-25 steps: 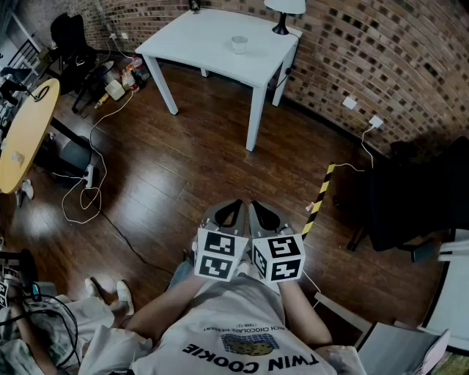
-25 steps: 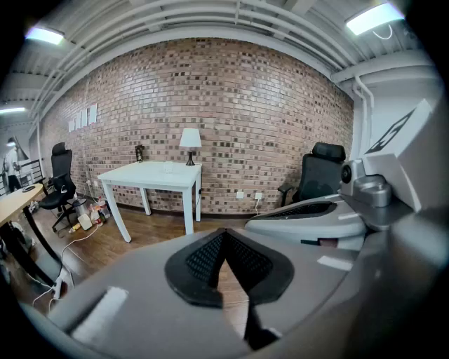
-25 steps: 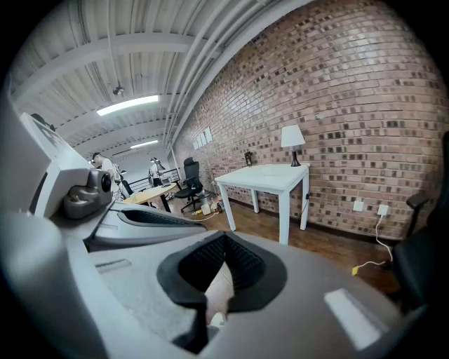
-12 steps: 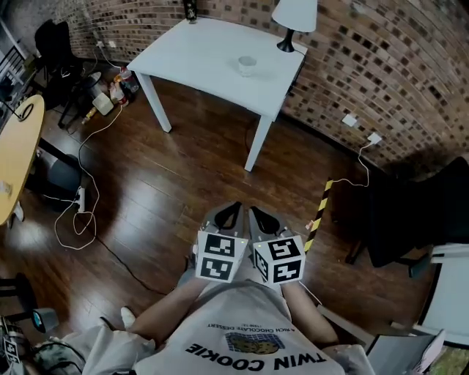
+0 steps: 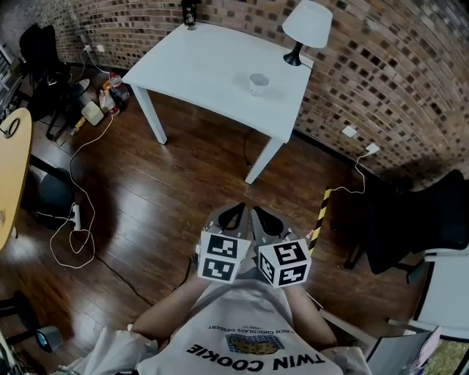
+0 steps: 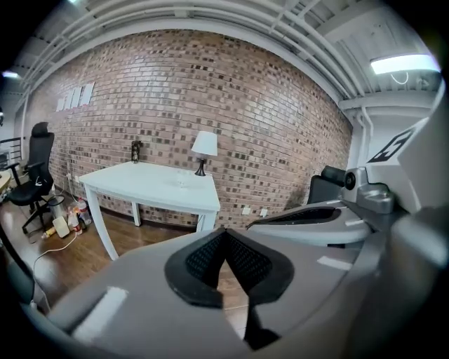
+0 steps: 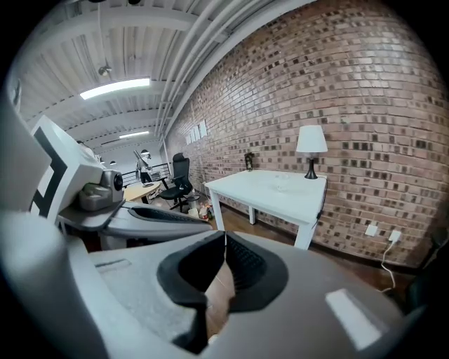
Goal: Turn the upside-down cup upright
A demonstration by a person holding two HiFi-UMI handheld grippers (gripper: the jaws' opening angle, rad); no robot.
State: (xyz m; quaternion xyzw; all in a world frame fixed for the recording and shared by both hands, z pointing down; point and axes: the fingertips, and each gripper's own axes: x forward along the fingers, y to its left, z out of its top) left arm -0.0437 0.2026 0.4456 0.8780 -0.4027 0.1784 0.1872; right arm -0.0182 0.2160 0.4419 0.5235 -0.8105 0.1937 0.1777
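A small clear cup (image 5: 258,83) stands on the white table (image 5: 205,66) far ahead, near the table's right side; it shows faintly as a glassy shape (image 6: 183,182) in the left gripper view and as the same cup (image 7: 281,186) in the right gripper view. Whether it is upside down I cannot tell at this distance. Both grippers are held side by side close to the person's chest, well short of the table. The left gripper (image 5: 233,213) is shut with nothing in it, as is the right gripper (image 5: 261,214). Tips of the left gripper (image 6: 224,231) and right gripper (image 7: 224,236) meet.
A white-shaded lamp (image 5: 307,26) stands at the table's far right corner and a dark bottle (image 5: 190,12) at its far edge. Brick wall behind. Black chairs (image 5: 410,220) to the right, cables (image 5: 77,220) and clutter on the wooden floor at left, a yellow round table (image 5: 9,168) at far left.
The person has walked forward: the white table and cup have come nearer and lower in the head view. Both grippers stay shut and side by side.
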